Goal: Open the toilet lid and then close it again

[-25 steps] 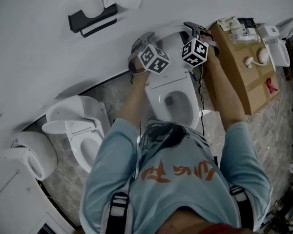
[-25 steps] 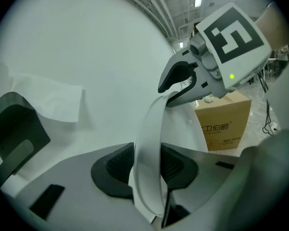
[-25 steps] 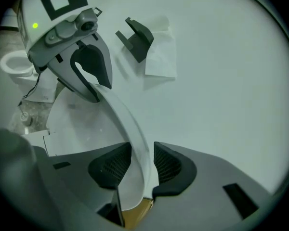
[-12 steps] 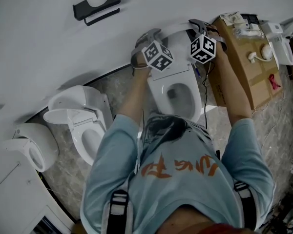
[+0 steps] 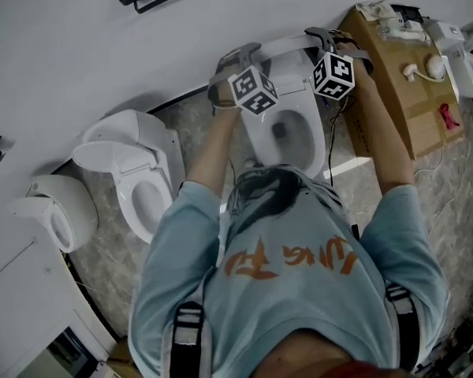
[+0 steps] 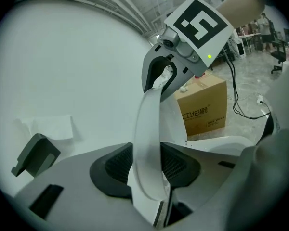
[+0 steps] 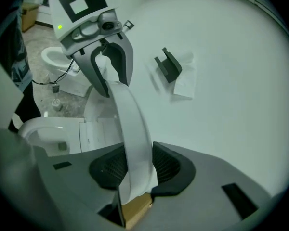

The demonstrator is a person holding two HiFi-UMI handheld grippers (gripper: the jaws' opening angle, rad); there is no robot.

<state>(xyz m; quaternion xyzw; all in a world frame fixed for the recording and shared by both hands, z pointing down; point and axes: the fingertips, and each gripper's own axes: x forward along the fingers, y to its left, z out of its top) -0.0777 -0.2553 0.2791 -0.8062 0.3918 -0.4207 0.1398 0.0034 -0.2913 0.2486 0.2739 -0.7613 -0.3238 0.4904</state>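
I am holding the toilet lid (image 6: 148, 124) raised at the far end of the bowl (image 5: 288, 140). My left gripper (image 6: 143, 170), jaws just opening slightly, and my right gripper (image 7: 137, 165) are both pinching its rim.

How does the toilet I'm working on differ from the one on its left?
The middle toilet's lid is between the jaws of the left gripper, which have just been opening, and the right gripper; the left toilet is untouched. The middle toilet stands beside a cardboard box; the left toilet does not. Both are white, bowls uncovered.
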